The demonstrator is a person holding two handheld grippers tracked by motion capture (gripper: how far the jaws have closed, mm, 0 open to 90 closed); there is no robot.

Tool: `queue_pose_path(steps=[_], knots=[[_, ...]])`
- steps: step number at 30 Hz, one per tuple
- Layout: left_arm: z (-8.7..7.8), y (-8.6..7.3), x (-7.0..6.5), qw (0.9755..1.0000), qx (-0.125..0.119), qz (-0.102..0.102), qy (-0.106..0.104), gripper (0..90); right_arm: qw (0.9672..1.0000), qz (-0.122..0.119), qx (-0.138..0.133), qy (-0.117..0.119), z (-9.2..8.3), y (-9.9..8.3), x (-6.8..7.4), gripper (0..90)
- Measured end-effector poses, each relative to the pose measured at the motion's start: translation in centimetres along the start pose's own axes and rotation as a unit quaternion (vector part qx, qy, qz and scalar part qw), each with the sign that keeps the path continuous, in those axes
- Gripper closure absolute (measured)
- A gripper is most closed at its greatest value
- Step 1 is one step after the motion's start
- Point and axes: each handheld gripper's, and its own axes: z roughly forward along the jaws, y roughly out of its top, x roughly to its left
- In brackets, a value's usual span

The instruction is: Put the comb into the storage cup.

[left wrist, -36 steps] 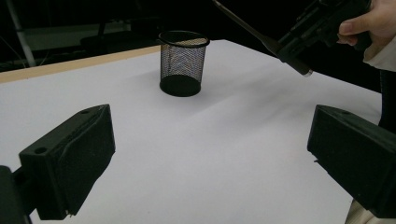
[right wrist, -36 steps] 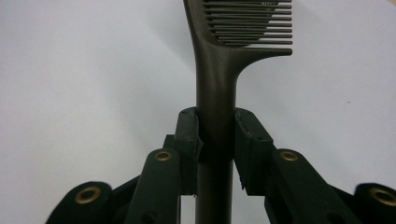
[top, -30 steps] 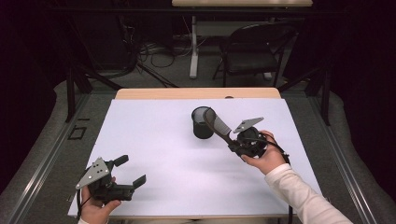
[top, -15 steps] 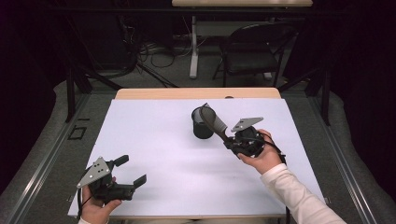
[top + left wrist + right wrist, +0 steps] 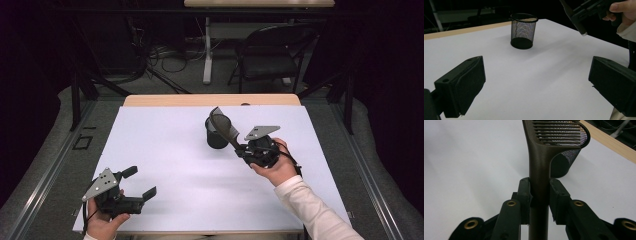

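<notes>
Right tool (image 5: 539, 195) clamps slotted spatula (image 5: 549, 147), head above mesh cup (image 5: 216, 137).

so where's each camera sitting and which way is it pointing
High view: fixed above the person's side, looking forward and down on the white table; both forearms come in from the bottom, left gripper open, right gripper holding a slotted spatula.
Left gripper view: rides the left gripper, looking low across the table at the mesh cup; its own open jaws rise at the bottom.
Right gripper view: rides the right gripper, looking along the clamped spatula toward the cup.
Shared: all three show the cup and the spatula.
</notes>
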Motion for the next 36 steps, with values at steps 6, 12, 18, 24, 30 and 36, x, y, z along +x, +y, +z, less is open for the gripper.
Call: queue_pose_path(steps=[6, 12, 18, 24, 30, 36], knots=[[0.0, 0.0, 0.0, 1.0000, 0.000, 0.000, 0.001, 1.6, 0.9998, 0.004, -0.021, -0.002, -0.1, 0.3, 0.0, 72.9], [0.0, 0.0, 0.0, 1.0000, 0.001, 0.001, 0.002, 1.6, 0.9994, 0.005, -0.034, -0.008, -0.1, 0.6, 0.1, 72.9], [0.0, 0.0, 0.1, 1.0000, 0.002, -0.007, -0.003, 1.7, 0.9988, 0.000, -0.047, -0.011, 0.0, 1.0, 0.4, 72.9], [0.0, 0.0, 0.3, 0.9999, 0.004, -0.013, -0.001, 1.6, 0.9983, -0.013, -0.052, -0.020, 0.5, 1.2, 1.1, 72.9], [0.1, -0.1, 0.2, 0.9999, 0.006, -0.013, 0.000, 1.7, 0.9978, -0.014, -0.062, -0.021, 0.7, 1.4, 1.5, 72.9], [0.1, -0.1, 0.3, 0.9999, 0.004, -0.015, -0.002, 1.6, 0.9967, -0.011, -0.077, -0.022, 0.6, 1.7, 1.6, 72.9]])
